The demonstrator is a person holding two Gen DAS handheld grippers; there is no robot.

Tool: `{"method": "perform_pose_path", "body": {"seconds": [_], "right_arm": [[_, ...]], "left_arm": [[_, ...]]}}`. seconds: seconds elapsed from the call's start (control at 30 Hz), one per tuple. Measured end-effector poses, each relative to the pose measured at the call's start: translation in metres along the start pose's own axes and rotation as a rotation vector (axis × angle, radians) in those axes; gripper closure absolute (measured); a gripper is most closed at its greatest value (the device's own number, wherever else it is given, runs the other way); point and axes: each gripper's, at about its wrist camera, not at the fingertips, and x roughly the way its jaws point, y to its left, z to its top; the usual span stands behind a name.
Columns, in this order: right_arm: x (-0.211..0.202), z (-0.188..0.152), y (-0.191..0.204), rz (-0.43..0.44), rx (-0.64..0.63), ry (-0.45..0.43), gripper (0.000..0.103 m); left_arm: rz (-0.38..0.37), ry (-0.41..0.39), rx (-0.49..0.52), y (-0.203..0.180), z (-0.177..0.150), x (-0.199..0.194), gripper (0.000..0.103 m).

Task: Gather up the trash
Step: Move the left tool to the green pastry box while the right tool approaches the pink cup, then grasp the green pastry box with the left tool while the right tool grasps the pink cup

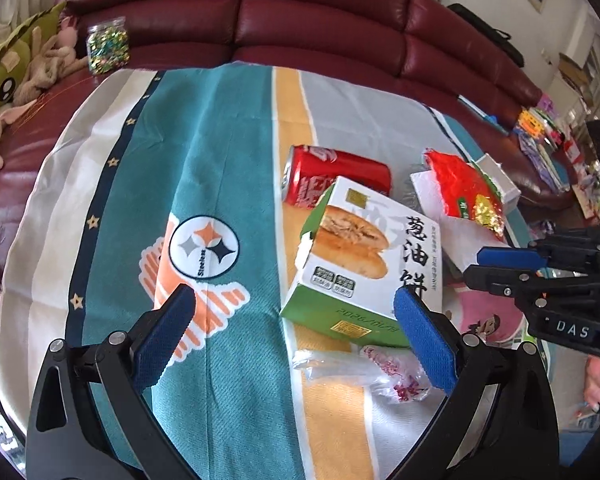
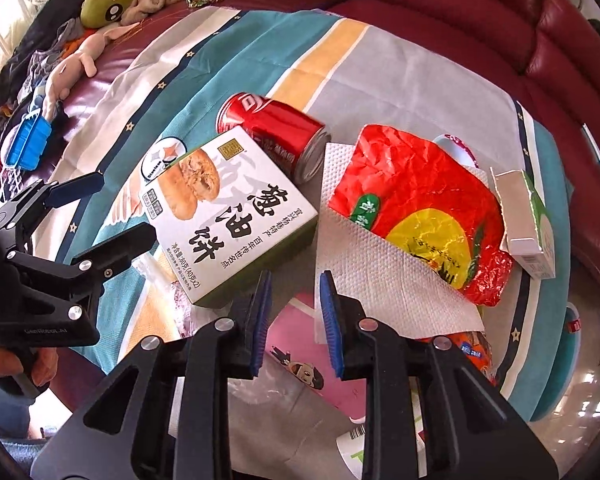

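**Figure: Both grippers poised over the trash pile; the paper towel lay nearest your right one**

In the right wrist view, your right gripper stood with its jaws narrowed to a slim gap and nothing visibly between the pads; whether they touched the cloth below cannot be told. The paper towel lay just beside the right-hand fingertip, at about one o'clock from the gripper, its near edge running from nine o'clock to three o'clock across your line of approach. The red snack wrapper rested on top of that towel, further out at one o'clock. The pastry box sat at eleven o'clock, its long axis slanting from ten o'clock to four o'clock, with the red can lying on its side behind it.

In the left wrist view, your left gripper was spread wide and empty; the same box touched or overlapped its right-hand pad at about one o'clock. Judged from this, the box was the left gripper's nearer target and the towel the right's.
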Motion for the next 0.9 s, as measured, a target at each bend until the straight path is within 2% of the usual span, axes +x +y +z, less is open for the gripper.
{"method": "perform_pose_path", "body": {"seconds": [0.13,0.2,0.27,0.3,0.33,0.43,0.5,0.67,0.8,0.9], "right_arm": [[-0.011,-0.007,-0.008,-0.011,0.011,-0.018,0.058],[-0.014,-0.012,-0.010,-0.012,0.010,-0.020,0.053],[-0.017,-0.018,-0.013,-0.019,-0.002,-0.021,0.043],[-0.018,-0.021,-0.014,-0.027,-0.016,-0.018,0.041],[-0.018,-0.025,-0.015,-0.034,-0.031,-0.011,0.039],[-0.016,-0.034,-0.016,-0.017,-0.077,0.037,0.039],[-0.012,-0.037,-0.013,0.002,-0.124,0.077,0.039],[0.003,-0.036,-0.001,0.008,-0.301,0.171,0.039],[0.009,-0.030,-0.004,0.031,-0.366,0.222,0.039],[0.010,-0.029,-0.008,0.057,-0.376,0.241,0.039]], "left_arm": [[-0.093,0.060,0.097,-0.010,0.013,0.014,0.004],[-0.139,0.101,0.110,-0.012,0.020,0.025,0.005],[-0.196,0.146,0.104,-0.014,0.026,0.035,0.017],[-0.210,0.168,0.103,-0.015,0.026,0.038,0.032],[-0.219,0.183,0.105,-0.018,0.025,0.039,0.039],[-0.235,0.174,0.127,-0.026,0.019,0.030,0.054],[-0.273,0.184,0.135,-0.029,0.014,0.023,0.061],[-0.304,0.224,0.190,-0.039,0.004,0.022,0.060],[-0.289,0.241,0.165,-0.036,0.009,0.036,0.047],[-0.322,0.250,0.147,-0.038,0.014,0.049,0.041]]}}
